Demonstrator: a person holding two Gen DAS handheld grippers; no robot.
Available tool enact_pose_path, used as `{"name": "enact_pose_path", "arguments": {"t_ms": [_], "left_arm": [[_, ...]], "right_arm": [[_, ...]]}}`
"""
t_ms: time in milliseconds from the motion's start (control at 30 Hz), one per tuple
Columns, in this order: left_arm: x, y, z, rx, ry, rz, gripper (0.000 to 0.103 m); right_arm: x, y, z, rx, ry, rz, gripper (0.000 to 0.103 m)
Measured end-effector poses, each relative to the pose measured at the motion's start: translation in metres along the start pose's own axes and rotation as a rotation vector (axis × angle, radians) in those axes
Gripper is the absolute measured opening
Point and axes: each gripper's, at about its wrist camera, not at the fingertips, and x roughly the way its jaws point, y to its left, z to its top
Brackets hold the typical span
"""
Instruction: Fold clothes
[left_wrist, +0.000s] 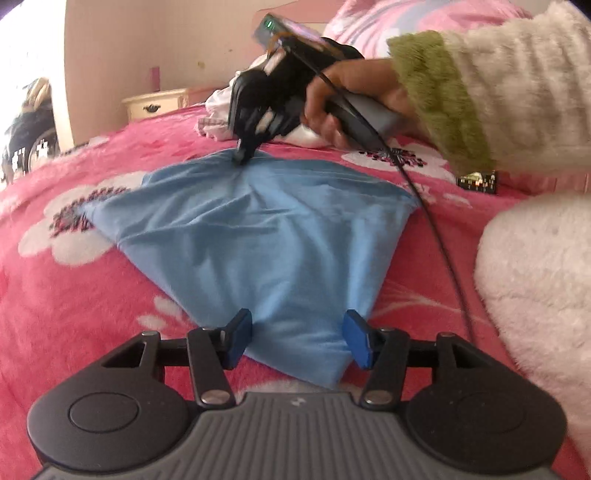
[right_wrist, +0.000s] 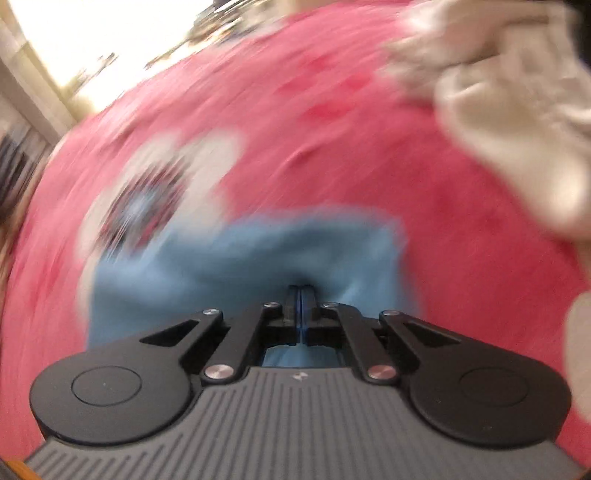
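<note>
While blue garment (left_wrist: 255, 236) lay on pink bed blanket (left_wrist: 74, 302), R hand-held gripper (right_wrist: 301, 295) was clamped on far edge; L hand-held gripper (left_wrist: 297, 338) half-wide, closing, near corner betw. pads, not pinched.

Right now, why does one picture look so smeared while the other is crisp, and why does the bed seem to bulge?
Right wrist view: motion blur smears the pink blanket and blue garment; only the right gripper, shut on the cloth, stays sharp. Left wrist view: mostly crisp, the left gripper clear. Both: the fisheye lens bends the bed, and window light washes out the upper left corner.
</note>
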Motion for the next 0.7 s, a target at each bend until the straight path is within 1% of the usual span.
{"name": "enact_pose_path", "arguments": {"t_ms": [67,100,167,233,267,333,400,467,500,533,567,633,667,700], "left_arm": [[-0.002,0.001,-0.002,-0.012,-0.008,-0.004,0.056],[-0.002,0.001,-0.003,-0.019,-0.013,-0.005,0.056],[-0.002,0.003,-0.005,-0.045,-0.022,-0.009,0.056],[-0.002,0.003,-0.006,-0.059,-0.031,-0.01,0.057],[-0.002,0.003,-0.007,-0.059,-0.037,-0.008,0.057],[-0.002,0.002,-0.009,-0.055,-0.047,-0.006,0.057],[-0.002,0.001,-0.01,-0.051,-0.055,-0.004,0.057],[-0.003,0.002,-0.01,-0.056,-0.061,-0.008,0.057],[-0.003,0.003,-0.01,-0.063,-0.065,-0.013,0.057],[-0.003,0.004,-0.011,-0.07,-0.068,-0.018,0.057],[-0.003,0.005,-0.011,-0.076,-0.073,-0.023,0.057],[-0.003,0.007,-0.013,-0.09,-0.081,-0.034,0.057],[-0.004,0.007,-0.013,-0.091,-0.086,-0.037,0.057],[-0.004,0.007,-0.014,-0.088,-0.09,-0.038,0.057]], "right_arm": [[-0.012,0.009,0.007,-0.028,-0.005,0.025,0.005],[-0.019,0.019,0.006,-0.057,0.018,0.069,0.005],[-0.029,0.047,-0.006,-0.154,0.099,0.168,0.006],[-0.029,0.078,-0.023,-0.258,0.189,0.281,0.006],[-0.02,0.09,-0.028,-0.295,0.209,0.278,0.005],[0.002,0.112,-0.035,-0.366,0.238,0.245,0.004],[0.028,0.109,-0.021,-0.319,0.165,0.164,0.0],[0.036,0.092,0.004,-0.128,0.11,0.134,0.0],[0.032,0.09,0.012,-0.101,0.088,0.119,0.005],[0.023,0.096,0.016,-0.138,0.07,0.111,0.006],[0.015,0.104,0.016,-0.185,0.074,0.118,0.006],[0.003,0.121,0.012,-0.267,0.154,0.193,0.006],[0.0,0.128,0.007,-0.294,0.191,0.214,0.006],[-0.001,0.135,0.005,-0.312,0.205,0.206,0.007]]}}
